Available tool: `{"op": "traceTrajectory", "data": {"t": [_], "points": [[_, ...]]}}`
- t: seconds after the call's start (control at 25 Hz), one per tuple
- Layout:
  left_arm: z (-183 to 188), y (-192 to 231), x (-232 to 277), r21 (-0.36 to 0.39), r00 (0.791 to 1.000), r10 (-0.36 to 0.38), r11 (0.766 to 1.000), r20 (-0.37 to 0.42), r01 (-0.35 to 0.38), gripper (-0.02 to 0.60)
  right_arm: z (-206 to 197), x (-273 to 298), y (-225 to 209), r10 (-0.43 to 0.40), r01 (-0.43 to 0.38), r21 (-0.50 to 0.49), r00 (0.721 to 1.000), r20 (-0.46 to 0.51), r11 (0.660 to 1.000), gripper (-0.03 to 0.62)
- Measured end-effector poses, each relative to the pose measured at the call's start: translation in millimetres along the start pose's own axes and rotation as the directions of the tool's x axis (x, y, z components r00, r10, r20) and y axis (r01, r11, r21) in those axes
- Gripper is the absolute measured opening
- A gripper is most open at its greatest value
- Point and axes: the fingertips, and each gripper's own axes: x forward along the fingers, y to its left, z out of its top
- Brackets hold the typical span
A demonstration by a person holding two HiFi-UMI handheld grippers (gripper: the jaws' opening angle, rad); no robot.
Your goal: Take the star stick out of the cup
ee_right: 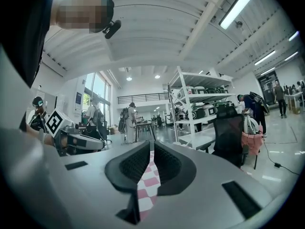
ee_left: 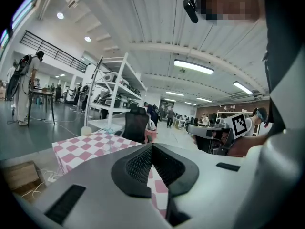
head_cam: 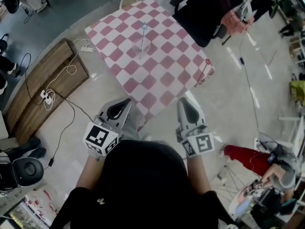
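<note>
The star stick (head_cam: 144, 31) stands upright in a clear cup (head_cam: 142, 47) on the red-and-white checked tabletop (head_cam: 164, 78), at the upper centre of the head view. It looks thin, light and probably stiff: a pale shaft with a small bluish star on top. The shaft just above the cup's rim seems the best hold, lifted straight up so the light cup stays put. The left claw (head_cam: 127, 101) and right claw (head_cam: 183, 100) are both narrowed almost shut, empty, well apart from the cup.

left tool (head_cam: 126, 102): jaws together, empty | right tool (head_cam: 184, 102): jaws together, empty | both held side by side
</note>
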Motion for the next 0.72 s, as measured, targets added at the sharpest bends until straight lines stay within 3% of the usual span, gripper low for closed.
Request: {"op": "traceTrajectory", "data": {"t": [0.4,0.72], "points": [[26,107,25,0.006,0.994,-0.109,0.994,-0.013,0.109,0.04,9,107,11,-0.071,0.071,-0.008,0.997,-0.03,0.997,0.04],[31,153,31,-0.011,0.99,-0.142,0.99,-0.016,0.142,0.039,10,161,17,-0.085,0.084,-0.018,0.995,-0.057,0.996,0.038]]}}
